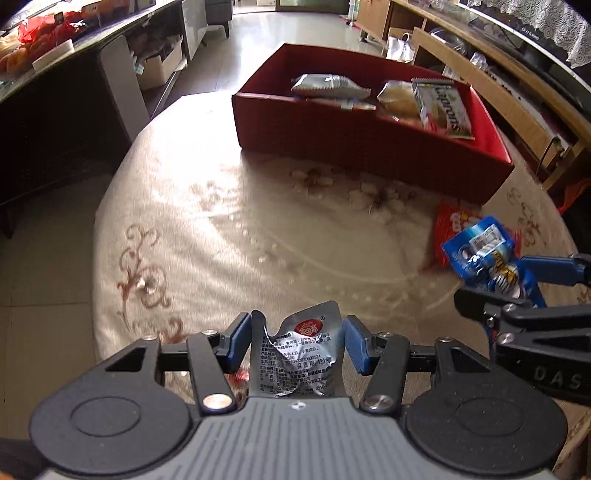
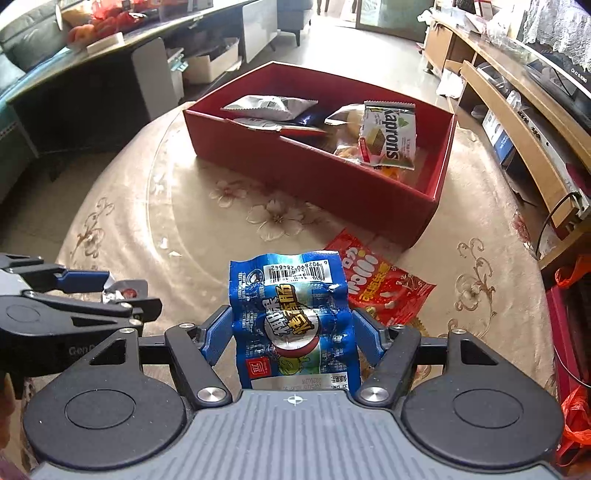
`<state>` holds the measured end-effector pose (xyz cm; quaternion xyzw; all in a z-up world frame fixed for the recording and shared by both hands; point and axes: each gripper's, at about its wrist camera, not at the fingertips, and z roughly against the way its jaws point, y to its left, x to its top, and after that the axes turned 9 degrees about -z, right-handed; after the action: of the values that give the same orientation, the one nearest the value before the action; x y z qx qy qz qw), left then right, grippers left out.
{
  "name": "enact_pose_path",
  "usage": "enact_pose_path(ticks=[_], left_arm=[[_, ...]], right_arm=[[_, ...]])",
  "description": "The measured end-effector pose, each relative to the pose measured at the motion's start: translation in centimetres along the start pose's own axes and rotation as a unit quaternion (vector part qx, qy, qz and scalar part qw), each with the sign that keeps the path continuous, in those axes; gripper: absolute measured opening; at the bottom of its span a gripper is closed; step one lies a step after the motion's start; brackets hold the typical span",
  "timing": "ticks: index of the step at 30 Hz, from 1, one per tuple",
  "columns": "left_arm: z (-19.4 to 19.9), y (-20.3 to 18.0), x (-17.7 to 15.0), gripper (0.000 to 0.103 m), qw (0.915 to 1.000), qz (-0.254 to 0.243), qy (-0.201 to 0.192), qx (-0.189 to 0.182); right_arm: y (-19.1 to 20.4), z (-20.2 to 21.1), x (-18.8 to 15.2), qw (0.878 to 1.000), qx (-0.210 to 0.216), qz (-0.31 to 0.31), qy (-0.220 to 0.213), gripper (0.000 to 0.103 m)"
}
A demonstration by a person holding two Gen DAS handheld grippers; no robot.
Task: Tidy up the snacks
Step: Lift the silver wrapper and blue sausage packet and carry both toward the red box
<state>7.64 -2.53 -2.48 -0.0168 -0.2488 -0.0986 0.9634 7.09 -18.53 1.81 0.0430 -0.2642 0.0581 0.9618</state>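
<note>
My left gripper [image 1: 297,341] is shut on a small silver snack packet [image 1: 295,356] and holds it above the round table. My right gripper [image 2: 291,332] is shut on a blue sausage packet [image 2: 295,314]; that packet also shows at the right of the left wrist view [image 1: 484,254]. A red snack bag [image 2: 384,286] lies on the tablecloth in front of the right gripper. A red box [image 2: 325,192] stands farther back and holds several snack packets, among them a green and white Kaprons wafer pack [image 2: 389,134].
The round table has a beige floral cloth [image 1: 221,229]. A dark counter with fruit [image 2: 92,29] runs along the left, wooden shelving [image 2: 517,122] along the right. The left gripper's body [image 2: 55,314] sits close to the left of my right gripper.
</note>
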Motion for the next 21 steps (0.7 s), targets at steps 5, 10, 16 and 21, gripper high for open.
enact_pose_path(ticks=[5,10,16,21], left_arm=[[0.4,0.0,1.1,0.050,0.9998,-0.005,-0.016,0.005],[0.7,0.0,2.1,0.050,0.9995,-0.009,-0.030,0.009],[0.8,-0.1,3.1,0.050,0.9991,-0.013,-0.040,0.010],[1.0,-0.4,3.9,0.050,0.9986,-0.018,-0.049,0.010]], right_arm=[[0.0,-0.2,0.5,1.000,-0.006,-0.001,-0.005,0.075],[-0.2,-0.2,1.1,1.000,-0.011,-0.007,-0.012,0.075],[-0.4,-0.3,1.5,1.000,-0.015,-0.013,-0.015,0.075],[-0.7,-0.2,2.0,0.999,-0.016,-0.020,-0.023,0.075]])
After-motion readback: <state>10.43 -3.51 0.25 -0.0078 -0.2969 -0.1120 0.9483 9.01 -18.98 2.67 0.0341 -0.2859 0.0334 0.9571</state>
